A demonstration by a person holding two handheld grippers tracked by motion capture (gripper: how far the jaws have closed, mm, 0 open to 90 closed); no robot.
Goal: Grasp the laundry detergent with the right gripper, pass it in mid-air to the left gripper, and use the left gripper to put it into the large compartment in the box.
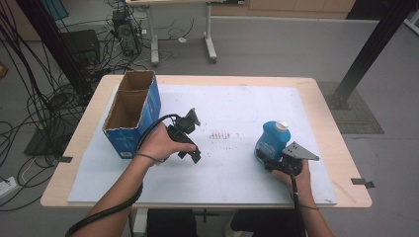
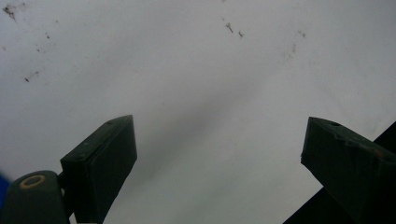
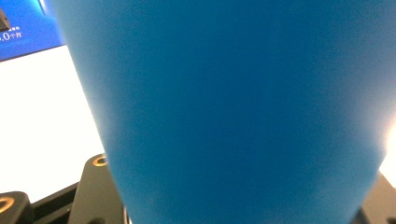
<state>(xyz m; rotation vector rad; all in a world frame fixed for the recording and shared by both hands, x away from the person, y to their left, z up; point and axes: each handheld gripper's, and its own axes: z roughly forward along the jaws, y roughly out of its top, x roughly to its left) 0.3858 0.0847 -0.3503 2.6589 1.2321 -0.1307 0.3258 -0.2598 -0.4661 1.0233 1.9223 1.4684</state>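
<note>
Jaws of the right gripper (image 1: 267,159) are clamped on the lower body of a blue bottle (image 1: 272,139), which stands upright with its white cap (image 1: 281,125) on top, on the right half of the white board (image 1: 237,103) that covers the table (image 1: 323,118). In the right gripper view the bottle's (image 3: 233,107) blue wall sits right up against the camera, with the black jaws at either side of its base, so the hold is close and full. The person's right hand (image 1: 294,177) wraps the handle just behind the bottle, and the grey three-cornered plate (image 1: 299,151) sits above the gripper body.

The left gripper (image 1: 196,157) is released and holds nothing. In the left gripper view its jaws stand wide apart over the bare, lightly speckled board (image 2: 201,70), and nothing lies between them. From the high view it hangs near the middle-left of the board, angled down toward the surface, with the left hand (image 1: 160,143) around its handle and the cable trailing back along the forearm.

An open-topped blue cardboard box (image 1: 132,113) with two compartments stands at the left edge of the board, just beside the left hand and well apart from the bottle. A patch of dark smudges (image 1: 220,134) marks the board between the two grippers.
</note>
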